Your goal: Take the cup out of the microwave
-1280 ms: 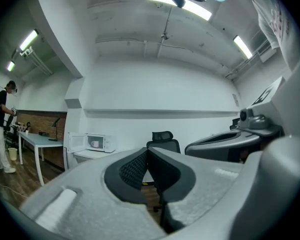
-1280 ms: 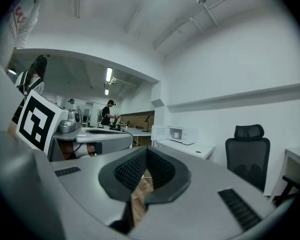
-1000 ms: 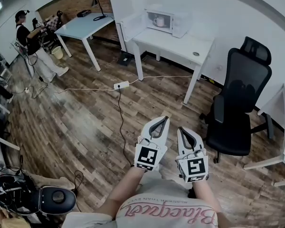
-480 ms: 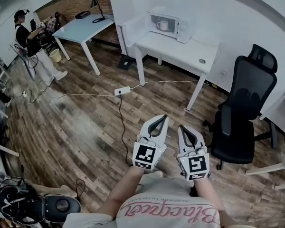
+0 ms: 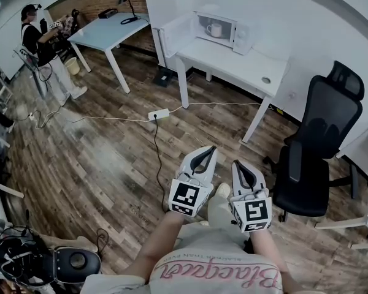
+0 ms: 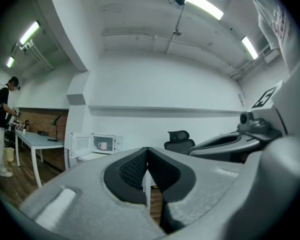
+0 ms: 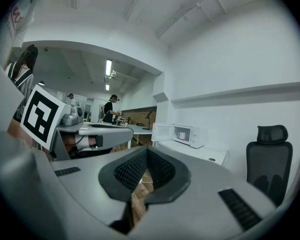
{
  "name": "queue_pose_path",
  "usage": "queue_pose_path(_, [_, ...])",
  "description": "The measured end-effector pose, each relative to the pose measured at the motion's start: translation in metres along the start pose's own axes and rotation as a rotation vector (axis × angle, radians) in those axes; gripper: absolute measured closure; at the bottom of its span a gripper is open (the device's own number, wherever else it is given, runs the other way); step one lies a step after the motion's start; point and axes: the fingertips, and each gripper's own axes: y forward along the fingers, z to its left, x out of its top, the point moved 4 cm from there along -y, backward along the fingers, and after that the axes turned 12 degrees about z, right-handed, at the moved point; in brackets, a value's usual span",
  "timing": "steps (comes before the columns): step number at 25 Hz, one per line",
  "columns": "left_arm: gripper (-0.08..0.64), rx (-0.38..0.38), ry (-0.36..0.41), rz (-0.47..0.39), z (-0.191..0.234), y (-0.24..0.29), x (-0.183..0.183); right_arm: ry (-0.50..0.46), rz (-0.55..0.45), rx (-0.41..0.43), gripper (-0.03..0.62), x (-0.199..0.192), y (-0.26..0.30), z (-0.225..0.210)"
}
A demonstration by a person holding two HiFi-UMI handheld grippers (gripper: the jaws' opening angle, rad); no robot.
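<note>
A white microwave (image 5: 219,28) stands on a white table (image 5: 233,59) at the far side of the room, its door (image 5: 168,34) swung open to the left. Inside sits a pale cup (image 5: 214,29). The left gripper view also shows the microwave (image 6: 106,144) and cup (image 6: 102,145), small and far off, as does the right gripper view with the microwave (image 7: 187,134) and cup (image 7: 181,135). My left gripper (image 5: 210,148) and right gripper (image 5: 237,163) are held side by side low over the floor, well short of the table. Both are shut and empty.
A black office chair (image 5: 319,139) stands right of the table. A power strip (image 5: 157,113) with its cable lies on the wooden floor between me and the table. A second table (image 5: 107,32) and a person (image 5: 40,48) are at the far left. Equipment (image 5: 73,262) sits bottom left.
The table and microwave have come nearer and shifted right in the head view as both grippers are carried forward. Both stay shut and side by side.
</note>
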Motion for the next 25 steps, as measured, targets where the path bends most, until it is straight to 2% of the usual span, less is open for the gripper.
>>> queue_pose_path(8, [0.555,0.018,0.01,0.015,0.024,0.035,0.005,0.031,-0.037,0.02,0.583,0.012,0.038,-0.024])
queue_pose_path(13, [0.502,0.011,0.034,0.03,0.036,0.061,0.01,0.022,-0.044,0.017,0.583,0.021,0.062,-0.042])
queue_pose_path(20, [0.505,0.032,0.019,0.002,0.054,0.103,0.019,0.025,-0.037,0.022,0.583,0.027,0.094,-0.073])
queue_pose_path(23, [0.554,0.028,0.001,0.022,0.065,0.125,0.019,0.025,-0.037,0.04,0.583,0.035,0.113,-0.088])
queue_pose_path(25, [0.554,0.023,-0.004,0.026,0.071,0.138,0.022,0.026,-0.04,0.049,0.583,0.04,0.125,-0.097])
